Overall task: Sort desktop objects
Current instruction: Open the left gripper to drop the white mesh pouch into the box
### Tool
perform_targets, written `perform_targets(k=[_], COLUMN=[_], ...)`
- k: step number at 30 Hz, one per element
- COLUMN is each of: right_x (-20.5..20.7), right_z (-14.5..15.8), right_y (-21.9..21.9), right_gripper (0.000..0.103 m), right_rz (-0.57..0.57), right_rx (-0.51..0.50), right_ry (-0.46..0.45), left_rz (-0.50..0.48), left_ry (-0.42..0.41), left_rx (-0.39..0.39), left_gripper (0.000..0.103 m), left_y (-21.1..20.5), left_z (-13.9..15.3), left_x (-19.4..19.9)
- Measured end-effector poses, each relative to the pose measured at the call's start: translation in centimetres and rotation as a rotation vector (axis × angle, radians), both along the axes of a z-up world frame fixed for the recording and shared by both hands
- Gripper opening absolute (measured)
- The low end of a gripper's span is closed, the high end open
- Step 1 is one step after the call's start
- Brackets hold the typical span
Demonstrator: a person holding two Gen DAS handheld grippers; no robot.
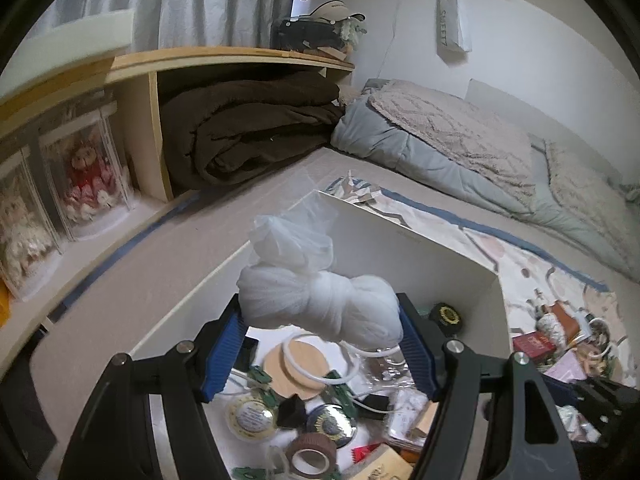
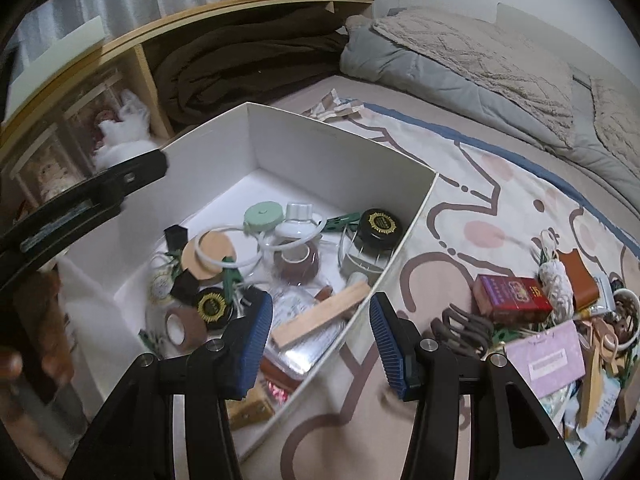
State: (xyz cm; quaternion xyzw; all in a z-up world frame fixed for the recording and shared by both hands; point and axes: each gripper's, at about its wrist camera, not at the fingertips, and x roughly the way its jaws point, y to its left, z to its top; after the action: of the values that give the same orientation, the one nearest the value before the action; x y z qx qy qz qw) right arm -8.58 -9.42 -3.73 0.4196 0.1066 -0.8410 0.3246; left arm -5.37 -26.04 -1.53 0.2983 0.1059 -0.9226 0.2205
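Observation:
My left gripper (image 1: 320, 314) is shut on a white gauze bundle (image 1: 320, 292), which it holds above the open white box (image 1: 400, 248). The box (image 2: 320, 152) contains a wooden disc (image 2: 208, 256), a brown tape roll (image 2: 182, 326), a black gold-printed lid (image 2: 380, 224), a wooden block (image 2: 320, 316) and other small items. My right gripper (image 2: 320, 300) hangs open over the box's right wall, with nothing between its blue pads (image 2: 256, 340). To its right lies a pile of loose things: a red carton (image 2: 512, 296), a dark hair claw (image 2: 464, 328) and a lilac card (image 2: 548, 360).
Box and pile rest on a patterned cloth (image 2: 480, 208) spread on a bed. Folded grey bedding (image 2: 480, 60) lies at the back. A wooden shelf (image 1: 240, 54) on the left holds a brown blanket (image 1: 248, 128) and dolls in clear cases (image 1: 88, 176).

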Motion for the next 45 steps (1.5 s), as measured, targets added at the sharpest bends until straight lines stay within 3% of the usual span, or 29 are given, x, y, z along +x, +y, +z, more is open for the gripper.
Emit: perform_targets(k=[17, 24, 26, 30, 45], right_x=[6.5, 7.6, 7.7, 8.0, 7.9], right_z=[1.3, 0.8, 0.8, 1.0, 1.5], right_y=[2.6, 3.1, 3.1, 3.1, 3.7], right_gripper=[0.051, 0.051, 0.051, 0.051, 0.051], right_rz=[0.097, 0.110, 0.115, 0.120, 0.098], right_rx=[-0.024, -0.047, -0.052, -0.059, -0.081], right_ry=[0.049, 0.030, 0.024, 0.029, 0.043], left_rz=[0.024, 0.032, 0.045, 0.042, 0.020], left_ry=[-0.089, -0.108, -0.124, -0.119, -0.089], left_rx=[-0.103, -0.065, -0.054, -0.062, -0.042], left_gripper=[0.072, 0.073, 0.085, 0.092, 0.093], left_y=[0.7, -0.1, -0.3, -0.1, 0.5], left_z=[-0.9, -1.4, -1.7, -1.6, -1.0], left_x=[-1.3, -1.7, -1.8, -1.5, -0.8])
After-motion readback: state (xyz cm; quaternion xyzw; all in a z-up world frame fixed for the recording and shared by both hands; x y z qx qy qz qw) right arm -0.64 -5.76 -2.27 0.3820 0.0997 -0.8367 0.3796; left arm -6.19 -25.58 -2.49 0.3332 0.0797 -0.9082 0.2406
